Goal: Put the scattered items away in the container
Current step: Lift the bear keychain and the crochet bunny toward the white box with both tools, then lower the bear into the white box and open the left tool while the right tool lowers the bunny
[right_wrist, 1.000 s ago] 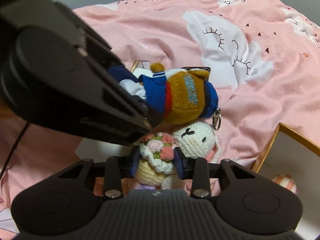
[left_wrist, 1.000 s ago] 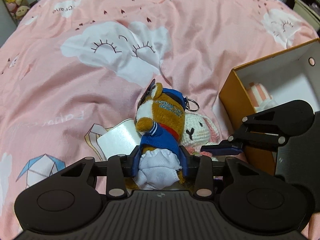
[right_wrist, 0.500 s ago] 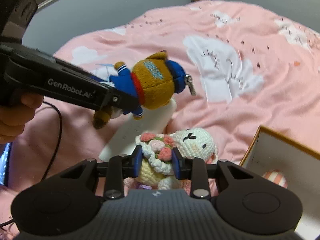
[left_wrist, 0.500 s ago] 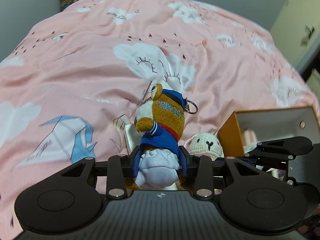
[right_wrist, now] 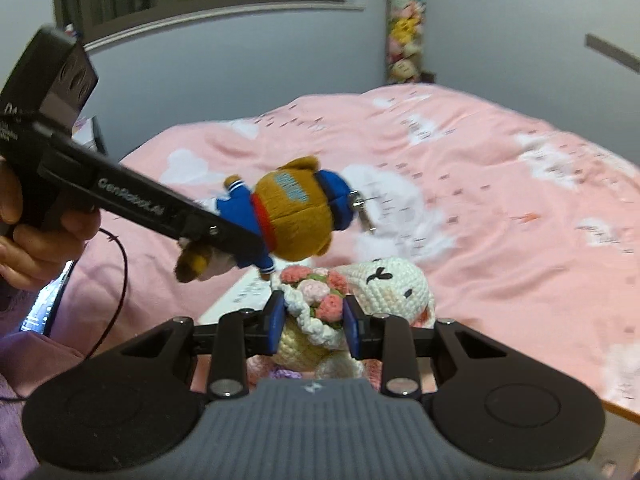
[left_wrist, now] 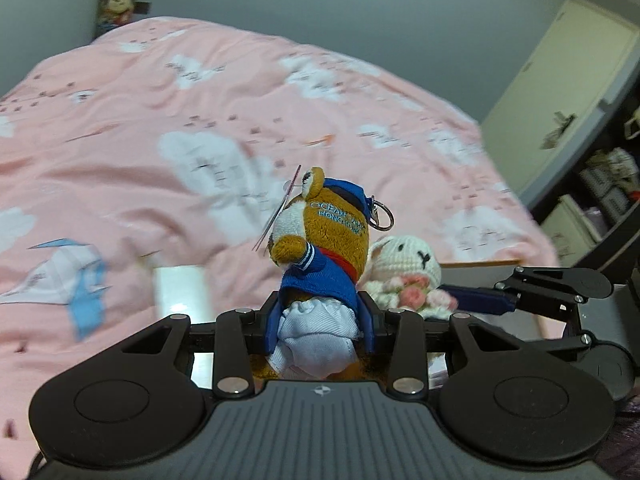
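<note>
Up they come: my left gripper [left_wrist: 320,322] has lifted the brown plush bear in blue jacket [left_wrist: 320,248] clear of the pink cloud-print bedspread [left_wrist: 160,128], clamped by its white shorts. My right gripper [right_wrist: 313,322] pinches the white crocheted bunny's [right_wrist: 384,284] bouquet, also raised. Next, I reckon, the orange box [left_wrist: 480,263] just behind.

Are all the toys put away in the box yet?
Not yet. Both toys are in hand, up above the pink bed: the left gripper is shut on the brown bear, the right gripper on the crochet bunny. Only the box edge shows, so its contents can't be seen. A white card remains on the bed.
</note>
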Motion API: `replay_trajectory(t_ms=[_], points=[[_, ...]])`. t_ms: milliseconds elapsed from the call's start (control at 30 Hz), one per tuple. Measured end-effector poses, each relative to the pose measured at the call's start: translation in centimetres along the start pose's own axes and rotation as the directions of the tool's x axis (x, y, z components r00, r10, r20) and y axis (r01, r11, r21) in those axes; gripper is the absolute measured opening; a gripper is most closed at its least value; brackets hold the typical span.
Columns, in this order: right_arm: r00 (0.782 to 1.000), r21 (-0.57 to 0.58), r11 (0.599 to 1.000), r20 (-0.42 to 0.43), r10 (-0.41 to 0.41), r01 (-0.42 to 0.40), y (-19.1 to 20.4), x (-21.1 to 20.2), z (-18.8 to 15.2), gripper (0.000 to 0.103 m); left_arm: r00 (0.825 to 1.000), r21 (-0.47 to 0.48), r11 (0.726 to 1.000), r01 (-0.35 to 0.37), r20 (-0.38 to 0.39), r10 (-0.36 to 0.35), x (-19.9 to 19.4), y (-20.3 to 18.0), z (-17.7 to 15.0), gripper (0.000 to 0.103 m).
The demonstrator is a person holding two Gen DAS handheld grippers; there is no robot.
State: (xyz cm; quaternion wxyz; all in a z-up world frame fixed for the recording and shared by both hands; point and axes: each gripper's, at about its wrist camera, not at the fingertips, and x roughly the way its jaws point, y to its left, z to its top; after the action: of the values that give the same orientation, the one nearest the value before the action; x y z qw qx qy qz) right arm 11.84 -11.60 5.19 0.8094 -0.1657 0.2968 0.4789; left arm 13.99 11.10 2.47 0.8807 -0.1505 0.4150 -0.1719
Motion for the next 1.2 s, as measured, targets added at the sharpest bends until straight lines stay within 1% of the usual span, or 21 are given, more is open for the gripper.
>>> replay_trajectory(t_ms=[100, 267, 400, 500, 633, 700, 800, 933, 1067, 1133, 1200], points=[[0.998, -0.003, 0.998, 0.014, -0.067, 0.067, -1.7, -2.7, -0.5, 0.033, 0.998, 0.012, 0.998, 0.056, 0.004, -0.056, 0.9, -1.9, 0.1, 0.044], [0.985, -0.022, 0.985, 0.011, -0.173, 0.174, -4.2, -5.4, -1.9, 0.033, 0.987, 0.024, 0.987, 0.158, -0.032, -0.158, 3.8, -5.3, -0.2, 0.044], [0.972, -0.055, 0.971, -0.024, -0.235, 0.233, -5.9, -5.8, -3.5, 0.033, 0.972, 0.006, 0.975, 0.223, -0.083, -0.222, 7.4, -7.6, -0.7, 0.044], [0.963, -0.082, 0.964, -0.069, -0.259, 0.253, -7.1, -5.4, -5.0, 0.033, 0.960, -0.021, 0.968, 0.249, -0.131, -0.249, 10.4, -8.6, -1.3, 0.044], [0.954, -0.117, 0.959, -0.128, -0.272, 0.258, -8.4, -4.4, -6.9, 0.033, 0.947, -0.063, 0.966, 0.250, -0.191, -0.257, 14.0, -9.5, -2.4, 0.044], [0.955, -0.137, 0.960, -0.140, -0.261, 0.243, -8.8, -3.9, -7.7, 0.033, 0.944, -0.083, 0.967, 0.242, -0.209, -0.254, 15.4, -9.5, -2.7, 0.044], [0.957, -0.175, 0.960, -0.154, -0.245, 0.218, -9.1, -3.3, -8.5, 0.033, 0.938, -0.110, 0.965, 0.237, -0.235, -0.257, 16.6, -9.5, -3.1, 0.043], [0.952, -0.226, 0.956, -0.194, -0.235, 0.189, -9.4, -2.2, -9.4, 0.033, 0.931, -0.103, 0.971, 0.213, -0.281, -0.234, 17.8, -9.9, -4.1, 0.043], [0.953, -0.231, 0.963, -0.229, -0.196, 0.142, -9.5, -1.5, -10.2, 0.030, 0.915, -0.135, 0.973, 0.189, -0.336, -0.224, 19.6, -9.6, -4.9, 0.042], [0.956, -0.232, 0.966, -0.238, -0.171, 0.115, -9.6, -1.0, -10.7, 0.029, 0.917, -0.137, 0.973, 0.187, -0.332, -0.223, 20.2, -9.5, -5.1, 0.042], [0.952, -0.245, 0.963, -0.249, -0.176, 0.114, -9.4, -0.5, -11.1, 0.029, 0.918, -0.137, 0.974, 0.181, -0.332, -0.218, 20.7, -9.4, -5.3, 0.042]])
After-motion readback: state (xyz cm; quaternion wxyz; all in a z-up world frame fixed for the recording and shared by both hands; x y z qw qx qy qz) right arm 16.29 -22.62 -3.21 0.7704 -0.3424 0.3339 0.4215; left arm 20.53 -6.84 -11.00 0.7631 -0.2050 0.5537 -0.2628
